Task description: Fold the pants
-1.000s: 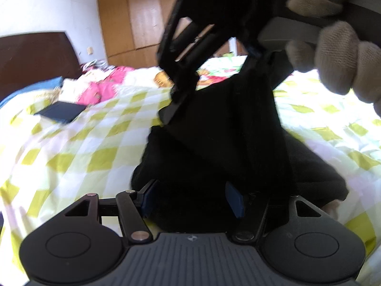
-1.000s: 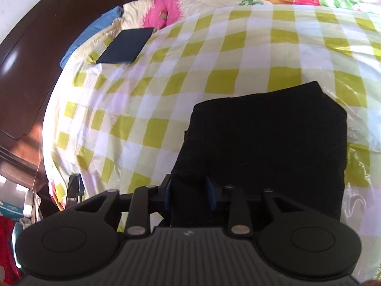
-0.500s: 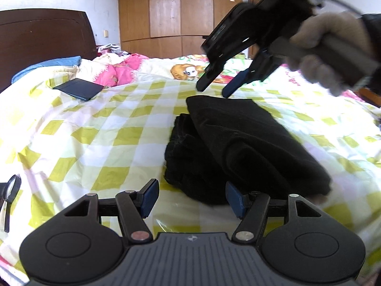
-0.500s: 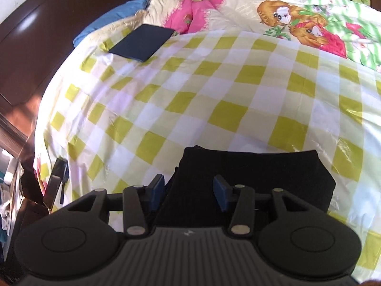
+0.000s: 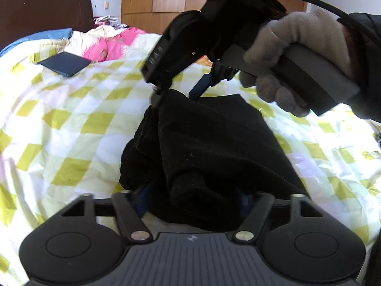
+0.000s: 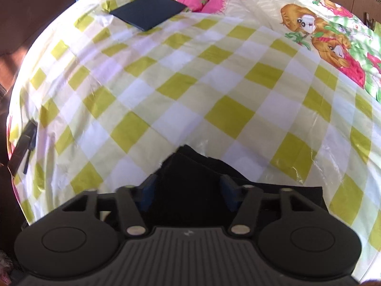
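Pants, black, fuzzy, lumpily folded

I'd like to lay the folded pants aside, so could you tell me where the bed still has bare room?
The widest free patch is the checked sheet between the black pants and the dark flat case. The sheet right of the pants, below the cartoon quilt, is also bare. It is crowded at the pants, where the left gripper and right gripper work.

No legible text or labels
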A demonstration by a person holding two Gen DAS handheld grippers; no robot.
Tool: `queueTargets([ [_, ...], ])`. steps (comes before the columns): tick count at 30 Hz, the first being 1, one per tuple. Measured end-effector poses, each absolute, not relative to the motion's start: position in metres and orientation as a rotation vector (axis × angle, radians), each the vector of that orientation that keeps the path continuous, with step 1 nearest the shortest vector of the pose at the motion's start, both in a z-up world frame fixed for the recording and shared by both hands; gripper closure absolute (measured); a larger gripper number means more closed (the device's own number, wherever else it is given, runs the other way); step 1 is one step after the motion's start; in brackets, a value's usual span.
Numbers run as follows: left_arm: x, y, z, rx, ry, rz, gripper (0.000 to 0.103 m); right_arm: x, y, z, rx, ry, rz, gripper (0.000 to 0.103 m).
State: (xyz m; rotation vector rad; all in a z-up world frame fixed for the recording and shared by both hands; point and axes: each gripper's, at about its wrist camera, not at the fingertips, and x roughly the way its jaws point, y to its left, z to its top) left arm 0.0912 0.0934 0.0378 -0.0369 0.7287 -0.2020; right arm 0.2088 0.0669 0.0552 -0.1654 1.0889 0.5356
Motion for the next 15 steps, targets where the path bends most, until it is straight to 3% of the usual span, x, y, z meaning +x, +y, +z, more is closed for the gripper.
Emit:
queueTargets([
  [1,0.093,0.093,0.037,-0.044,0.740,-0.216,0.049,0.210,0.061,0.054,-0.138,1.099,0.547,0.070],
  [2,0.093,0.092,0.038,-0.051,0.743,-0.222,0.053,0.209,0.054,0.056,-0.106,1.099,0.558,0.078],
  [5,0.087,0.089,0.048,-0.016,0.704,-0.228,0.064,0.198,0.030,0.076,-0.022,1.056,0.580,0.085],
  [11,0.074,0.083,0.084,0.015,0.591,-0.288,0.066,0.181,-0.025,0.126,0.170,0.951,0.568,0.086],
  [15,0.074,0.099,0.092,-0.016,0.564,-0.269,0.066,0.188,-0.009,0.132,0.174,0.931,0.586,0.086],
])
